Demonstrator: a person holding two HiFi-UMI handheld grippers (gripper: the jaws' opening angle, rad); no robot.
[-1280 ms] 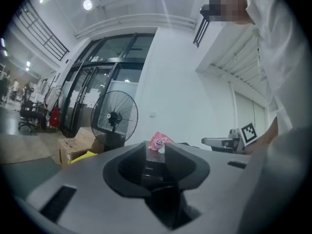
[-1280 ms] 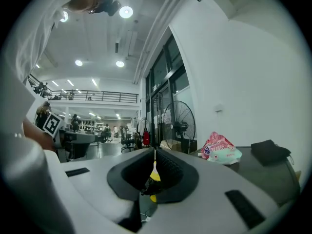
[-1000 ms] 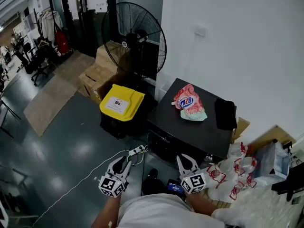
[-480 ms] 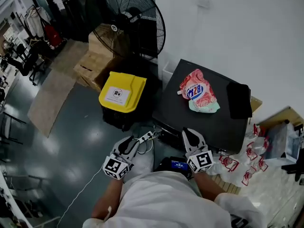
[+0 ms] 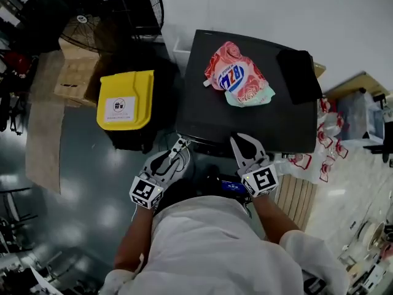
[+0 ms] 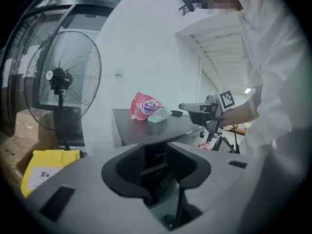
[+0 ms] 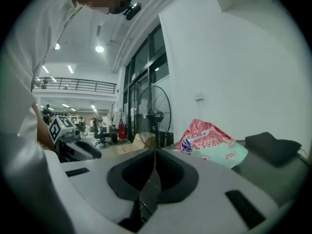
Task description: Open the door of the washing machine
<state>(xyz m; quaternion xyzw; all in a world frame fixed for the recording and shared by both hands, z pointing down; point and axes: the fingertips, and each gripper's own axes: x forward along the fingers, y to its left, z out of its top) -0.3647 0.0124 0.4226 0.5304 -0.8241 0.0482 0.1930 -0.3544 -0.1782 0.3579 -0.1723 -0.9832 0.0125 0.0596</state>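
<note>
In front of the black washing machine (image 5: 202,112), a person holds out two tongs.
Far left, a big fan (image 5: 132,8) stands behind brown cardboard boxes (image 5: 77,72), and a bin with a yellow lid (image 5: 124,100) sits just beside the washing machine. The left tongs (image 5: 171,160) are low over the floor near the machine's front left corner. Their jaws have just been opening and now stand apart, with nothing between them. The right tongs (image 5: 244,142) are at the machine's front edge with their jaws pressed together, and they hold nothing. The door cannot be seen from up here. On top of the machine lie a red and pink bag (image 5: 236,75) and, to its right, a folded black cloth (image 5: 299,72). Far right, see-through plastic bags with red print (image 5: 328,140) lie on the floor.
</note>
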